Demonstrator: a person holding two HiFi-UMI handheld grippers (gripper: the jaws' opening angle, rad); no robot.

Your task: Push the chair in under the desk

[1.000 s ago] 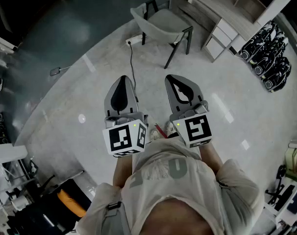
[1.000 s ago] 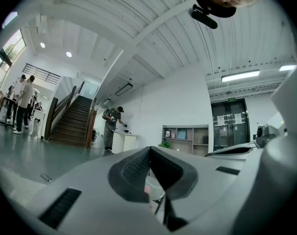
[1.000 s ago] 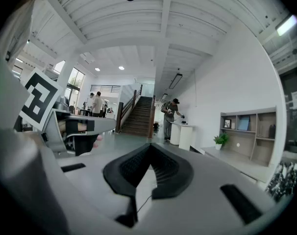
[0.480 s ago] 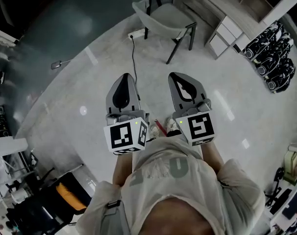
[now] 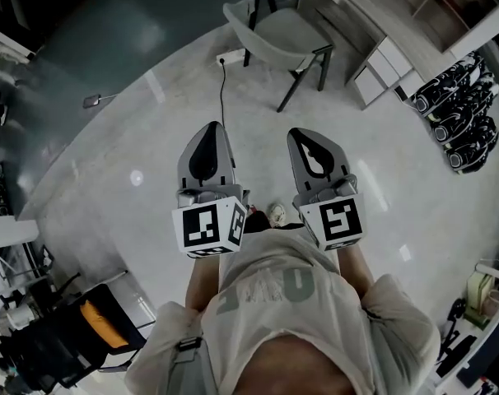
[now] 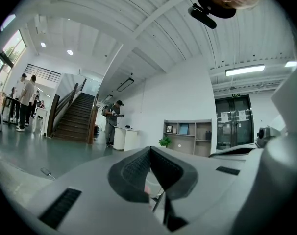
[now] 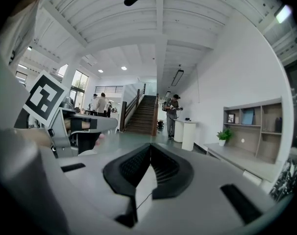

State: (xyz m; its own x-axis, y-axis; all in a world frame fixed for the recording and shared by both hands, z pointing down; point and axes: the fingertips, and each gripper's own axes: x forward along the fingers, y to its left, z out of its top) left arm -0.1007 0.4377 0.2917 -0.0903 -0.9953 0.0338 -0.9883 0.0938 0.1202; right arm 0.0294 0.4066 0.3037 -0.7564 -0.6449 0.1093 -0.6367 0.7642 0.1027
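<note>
A grey shell chair (image 5: 284, 33) on dark legs stands on the pale floor at the top of the head view, pulled out from the light wood desk (image 5: 381, 11) at the top right. Some way short of it, my left gripper (image 5: 205, 130) and right gripper (image 5: 309, 135) are held side by side in front of me, both pointing level toward the chair. Each is shut with nothing between its jaws. In the left gripper view the closed left gripper (image 6: 150, 150) hides most of the chair. The right gripper (image 7: 150, 147) looks down the hall.
A white drawer unit (image 5: 382, 66) sits under the desk's right end. A black cable (image 5: 222, 89) runs from a power strip (image 5: 231, 57) across the floor toward me. Several black-and-white devices (image 5: 459, 113) line the right edge. A dark cart (image 5: 64, 340) stands at lower left. People stand near a staircase (image 7: 141, 112).
Both grippers have sunk a little and travelled forward with me. The chair and desk have shifted slightly right and down in the head view.
</note>
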